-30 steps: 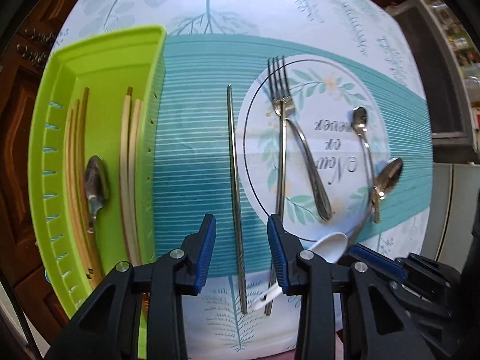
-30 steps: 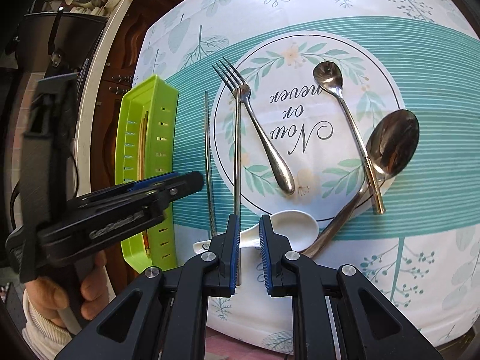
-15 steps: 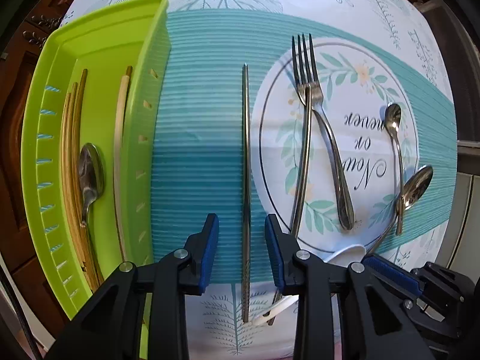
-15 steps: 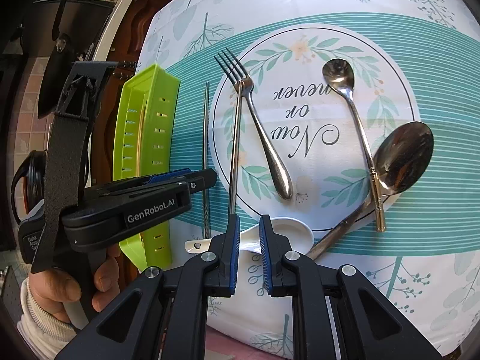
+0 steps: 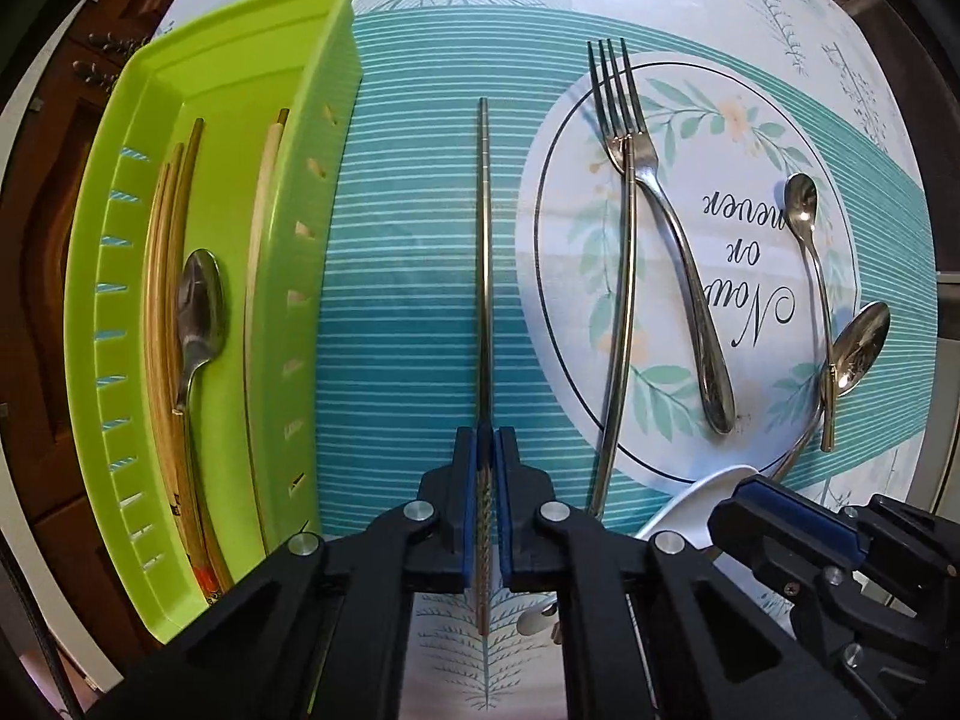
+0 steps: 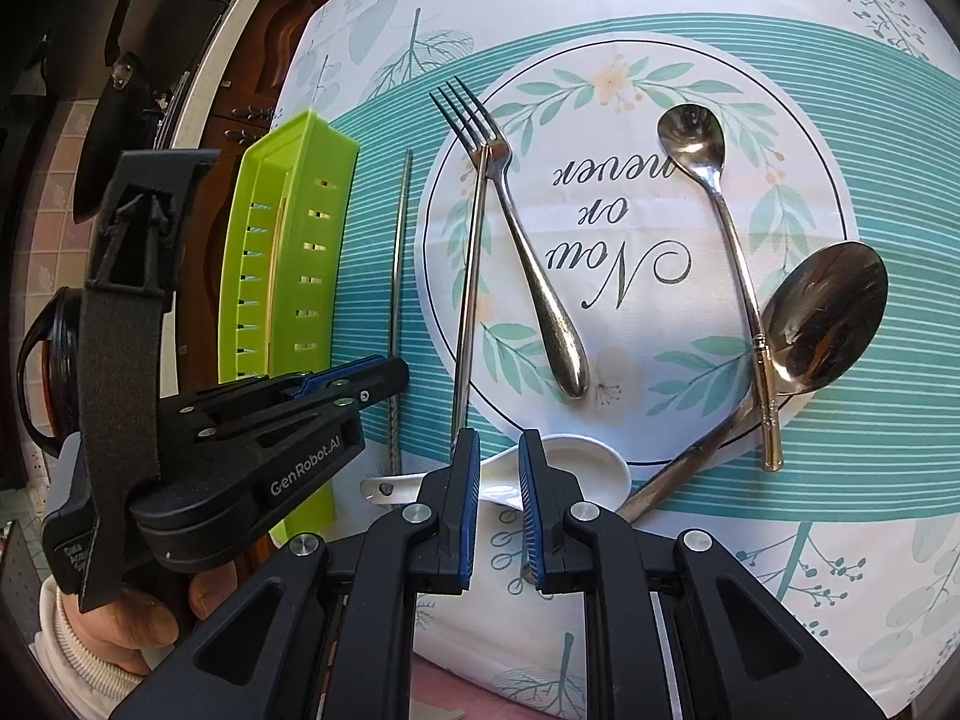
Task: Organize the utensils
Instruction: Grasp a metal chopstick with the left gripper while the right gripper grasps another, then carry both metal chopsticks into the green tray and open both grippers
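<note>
Metal chopsticks (image 5: 483, 252) — 2, the second (image 5: 624, 312) by the fork. Fork (image 5: 666, 228) — 1. Metal spoons — 3 on the cloth: small (image 5: 810, 252), large (image 5: 858, 348), one in the tray (image 5: 198, 312). White ceramic spoon (image 6: 576, 468) — 1. Green tray (image 5: 312, 120) — 1. Wooden chopsticks (image 5: 165, 300) in it — exact count unclear.

My left gripper (image 5: 486, 450) is closed on the metal chopstick (image 5: 483, 252). Bare striped cloth (image 5: 408, 276) lies open between it and the green tray (image 5: 288, 276) wall. To its right, second chopstick (image 5: 621, 312) and fork (image 5: 672, 240) block. My right gripper (image 6: 498, 462), jaws apart, has white spoon (image 6: 576, 462) right ahead.
</note>
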A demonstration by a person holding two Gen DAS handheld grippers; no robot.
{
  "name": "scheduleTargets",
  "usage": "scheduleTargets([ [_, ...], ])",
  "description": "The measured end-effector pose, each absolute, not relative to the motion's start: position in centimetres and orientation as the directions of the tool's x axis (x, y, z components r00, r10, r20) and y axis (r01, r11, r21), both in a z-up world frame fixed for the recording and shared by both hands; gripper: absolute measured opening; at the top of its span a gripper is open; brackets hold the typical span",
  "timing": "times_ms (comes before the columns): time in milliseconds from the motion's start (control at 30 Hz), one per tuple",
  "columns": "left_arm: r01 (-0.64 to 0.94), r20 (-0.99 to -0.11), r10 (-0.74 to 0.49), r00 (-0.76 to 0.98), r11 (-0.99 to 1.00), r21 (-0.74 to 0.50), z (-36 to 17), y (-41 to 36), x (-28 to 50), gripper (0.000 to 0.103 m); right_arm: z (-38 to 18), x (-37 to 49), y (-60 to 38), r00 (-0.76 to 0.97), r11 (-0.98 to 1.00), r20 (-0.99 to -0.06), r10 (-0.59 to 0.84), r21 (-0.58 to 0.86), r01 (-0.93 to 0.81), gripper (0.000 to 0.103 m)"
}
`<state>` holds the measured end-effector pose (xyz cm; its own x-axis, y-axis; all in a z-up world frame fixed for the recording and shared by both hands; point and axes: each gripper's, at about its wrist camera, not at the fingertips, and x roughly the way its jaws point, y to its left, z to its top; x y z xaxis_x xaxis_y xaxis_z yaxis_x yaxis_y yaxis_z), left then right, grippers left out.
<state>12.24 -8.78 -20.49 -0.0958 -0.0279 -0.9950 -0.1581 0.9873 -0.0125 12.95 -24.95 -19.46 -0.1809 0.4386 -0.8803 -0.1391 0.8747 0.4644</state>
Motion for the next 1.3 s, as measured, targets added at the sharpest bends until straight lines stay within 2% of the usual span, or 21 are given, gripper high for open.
scheduleTargets([
  [133,-0.167,-0.991,-0.097,-0.089,0.983,-0.081,-20.0,-8.6,11.5,0.003,-19.7,12.7,-24.5,-0.187,0.871,-0.878,0.441,0.468,-0.146,0.014],
  [467,-0.142,-0.989,-0.140,-0.041,0.981,-0.133,-16.1,-6.9,9.2,0.003,-20.5,13.6,-22.3,-0.194,0.873,-0.881,0.431,0.461,-0.156,0.014],
  [600,-0.142,-0.986,-0.165,-0.011,0.977,-0.161,-13.6,-5.6,8.7,0.003,-20.8,13.9,-21.4,-0.187,0.882,-0.890,0.417,0.446,-0.154,0.028],
  [700,-0.133,-0.984,-0.179,0.012,0.975,-0.179,-11.5,-4.6,8.2,0.003,-21.2,14.0,-20.4,-0.181,0.892,-0.901,0.395,0.423,-0.161,0.028],
  [933,-0.145,-0.988,-0.153,0.036,0.977,-0.156,-8.0,0.0,7.5,0.003,-21.5,13.3,-17.3,-0.132,0.933,-0.953,0.274,0.296,-0.205,0.028],
  [1200,-0.181,-0.994,-0.108,-0.017,0.978,-0.103,-11.9,4.7,6.7,0.003,-21.9,11.7,-12.4,-0.025,0.966,-0.999,0.039,0.044,-0.255,0.027],
  [1267,-0.184,-0.994,-0.104,-0.032,0.978,-0.096,-13.1,5.4,6.4,0.003,-22.1,10.9,-10.9,0.015,0.965,-1.000,-0.025,-0.028,-0.261,0.024],
  [1300,-0.185,-0.993,-0.108,-0.043,0.978,-0.098,-13.8,5.9,6.4,0.003,-22.1,10.5,-10.4,0.026,0.965,-0.999,-0.033,-0.038,-0.261,0.019],
])
